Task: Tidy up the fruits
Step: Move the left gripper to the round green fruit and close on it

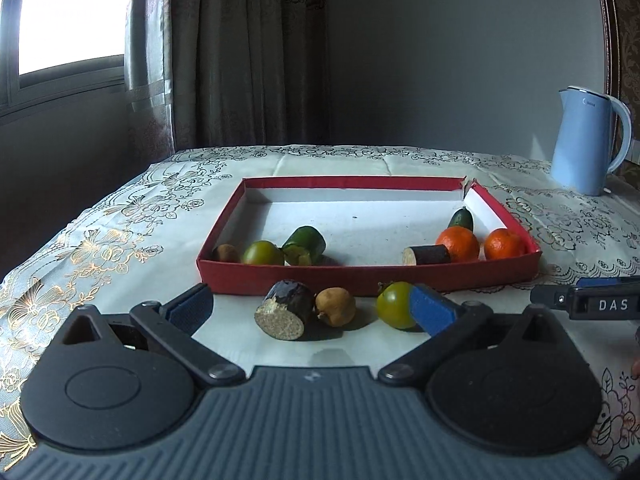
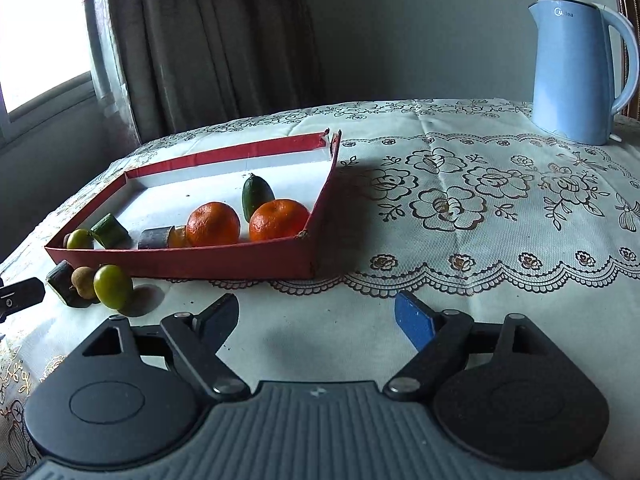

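From the left wrist view, the left gripper (image 1: 312, 308) holds its black arms and ribbed blue pads spread wide, pinching nothing; between and just beyond them, in front of the shallow red cardboard tray (image 1: 360, 276) with its white floor, lie a dark-skinned cylinder piece with a pale grainy cut face (image 1: 285, 315), a small round brown fruit (image 1: 335, 306) touching it, and a glossy green round fruit (image 1: 396, 305) partly behind the right pad. Inside the tray, at its near left corner, sit a small brown fruit (image 1: 227, 253), a green round fruit (image 1: 262, 253) and a cut green cucumber chunk (image 1: 304, 245); at its near right corner are a second dark cylinder piece (image 1: 427, 255), two dimpled orange mandarins (image 1: 458, 243) (image 1: 505, 243) and a tapered dark green cucumber end (image 1: 461, 218). A smooth pale blue plastic kettle (image 1: 586, 144) stands beyond the tray's far right corner on the cream tablecloth with gold floral print (image 1: 100, 240). From the right wrist view, the right gripper (image 2: 316, 320) is likewise spread apart and empty, hovering over bare cloth in front of the tray's near right corner; the tray's far right corner is torn open.
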Tool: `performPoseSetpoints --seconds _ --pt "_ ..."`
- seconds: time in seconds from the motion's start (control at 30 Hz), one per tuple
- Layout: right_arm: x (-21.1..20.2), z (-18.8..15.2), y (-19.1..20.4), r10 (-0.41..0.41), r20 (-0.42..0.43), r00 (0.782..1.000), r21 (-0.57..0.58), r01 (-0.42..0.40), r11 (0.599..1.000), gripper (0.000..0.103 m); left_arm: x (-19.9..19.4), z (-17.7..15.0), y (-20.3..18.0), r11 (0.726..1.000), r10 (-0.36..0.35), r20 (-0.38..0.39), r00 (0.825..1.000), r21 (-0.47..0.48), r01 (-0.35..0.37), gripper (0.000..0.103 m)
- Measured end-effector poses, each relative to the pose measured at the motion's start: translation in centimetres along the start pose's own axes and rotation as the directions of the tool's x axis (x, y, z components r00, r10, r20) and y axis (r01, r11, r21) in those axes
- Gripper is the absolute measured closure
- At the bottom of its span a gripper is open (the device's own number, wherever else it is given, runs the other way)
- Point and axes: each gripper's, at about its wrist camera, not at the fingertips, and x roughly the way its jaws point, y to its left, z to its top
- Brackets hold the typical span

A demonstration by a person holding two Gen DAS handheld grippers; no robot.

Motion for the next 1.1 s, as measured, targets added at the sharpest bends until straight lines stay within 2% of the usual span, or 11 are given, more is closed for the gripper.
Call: performPoseSetpoints --seconds 0.13,0.23,0.3,0.5,0.6,0.63,0.9,1.0,1.1 --pt "-0.1 0.0 -0.2 0.011 0.004 1.0 0.014 -0.011 1.0 0.017 1.1 0.7 -2.0 0.999 -0.045 0.007 0.999 0.025 0.045 0.002" --pt "-0.1 0.0 -0.3 0.019 0.006 1.0 0.023 -0.019 1.0 0.017 2.1 0.9 -3.2 0.995 -0.082 -0.015 0.997 0.05 0.083 0.014" --pt "-0.1 0.0 -0.5 0.027 0.009 1.0 0.032 -0.027 0.999 0.017 2.7 0.7 -3.7 0.993 -0.1 -0.026 0.995 0.06 0.102 0.015" --pt "-0.1 0.1 -0.7 0.038 0.011 0.999 0.043 -0.038 0.998 0.016 4.0 0.0 -4.0 0.989 -0.138 -0.074 0.988 0.051 0.142 0.034" --pt "-0.1 0.1 -0.7 0.04 0.012 0.999 0.045 -0.041 0.998 0.015 4.6 -0.1 -4.1 0.986 -0.156 -0.095 0.983 0.044 0.161 0.049" --pt "-0.1 0.1 -0.7 0.041 0.012 0.999 0.046 -0.042 0.998 0.015 4.9 -0.1 -4.2 0.985 -0.164 -0.108 0.981 0.04 0.169 0.06" --pt "-0.1 0.1 -0.9 0.053 0.015 0.998 0.056 -0.054 0.997 0.013 6.1 -0.4 -3.8 0.99 -0.136 -0.131 0.982 0.02 0.14 0.065" --pt "-0.1 0.1 -1.0 0.062 0.016 0.998 0.063 -0.063 0.996 0.012 6.2 -0.4 -3.7 0.99 -0.138 -0.137 0.981 0.015 0.141 0.073" --pt "0.0 0.2 -1.1 0.071 0.018 0.997 0.07 -0.072 0.995 0.011 6.2 -0.4 -3.7 0.99 -0.137 -0.138 0.981 0.013 0.141 0.073"
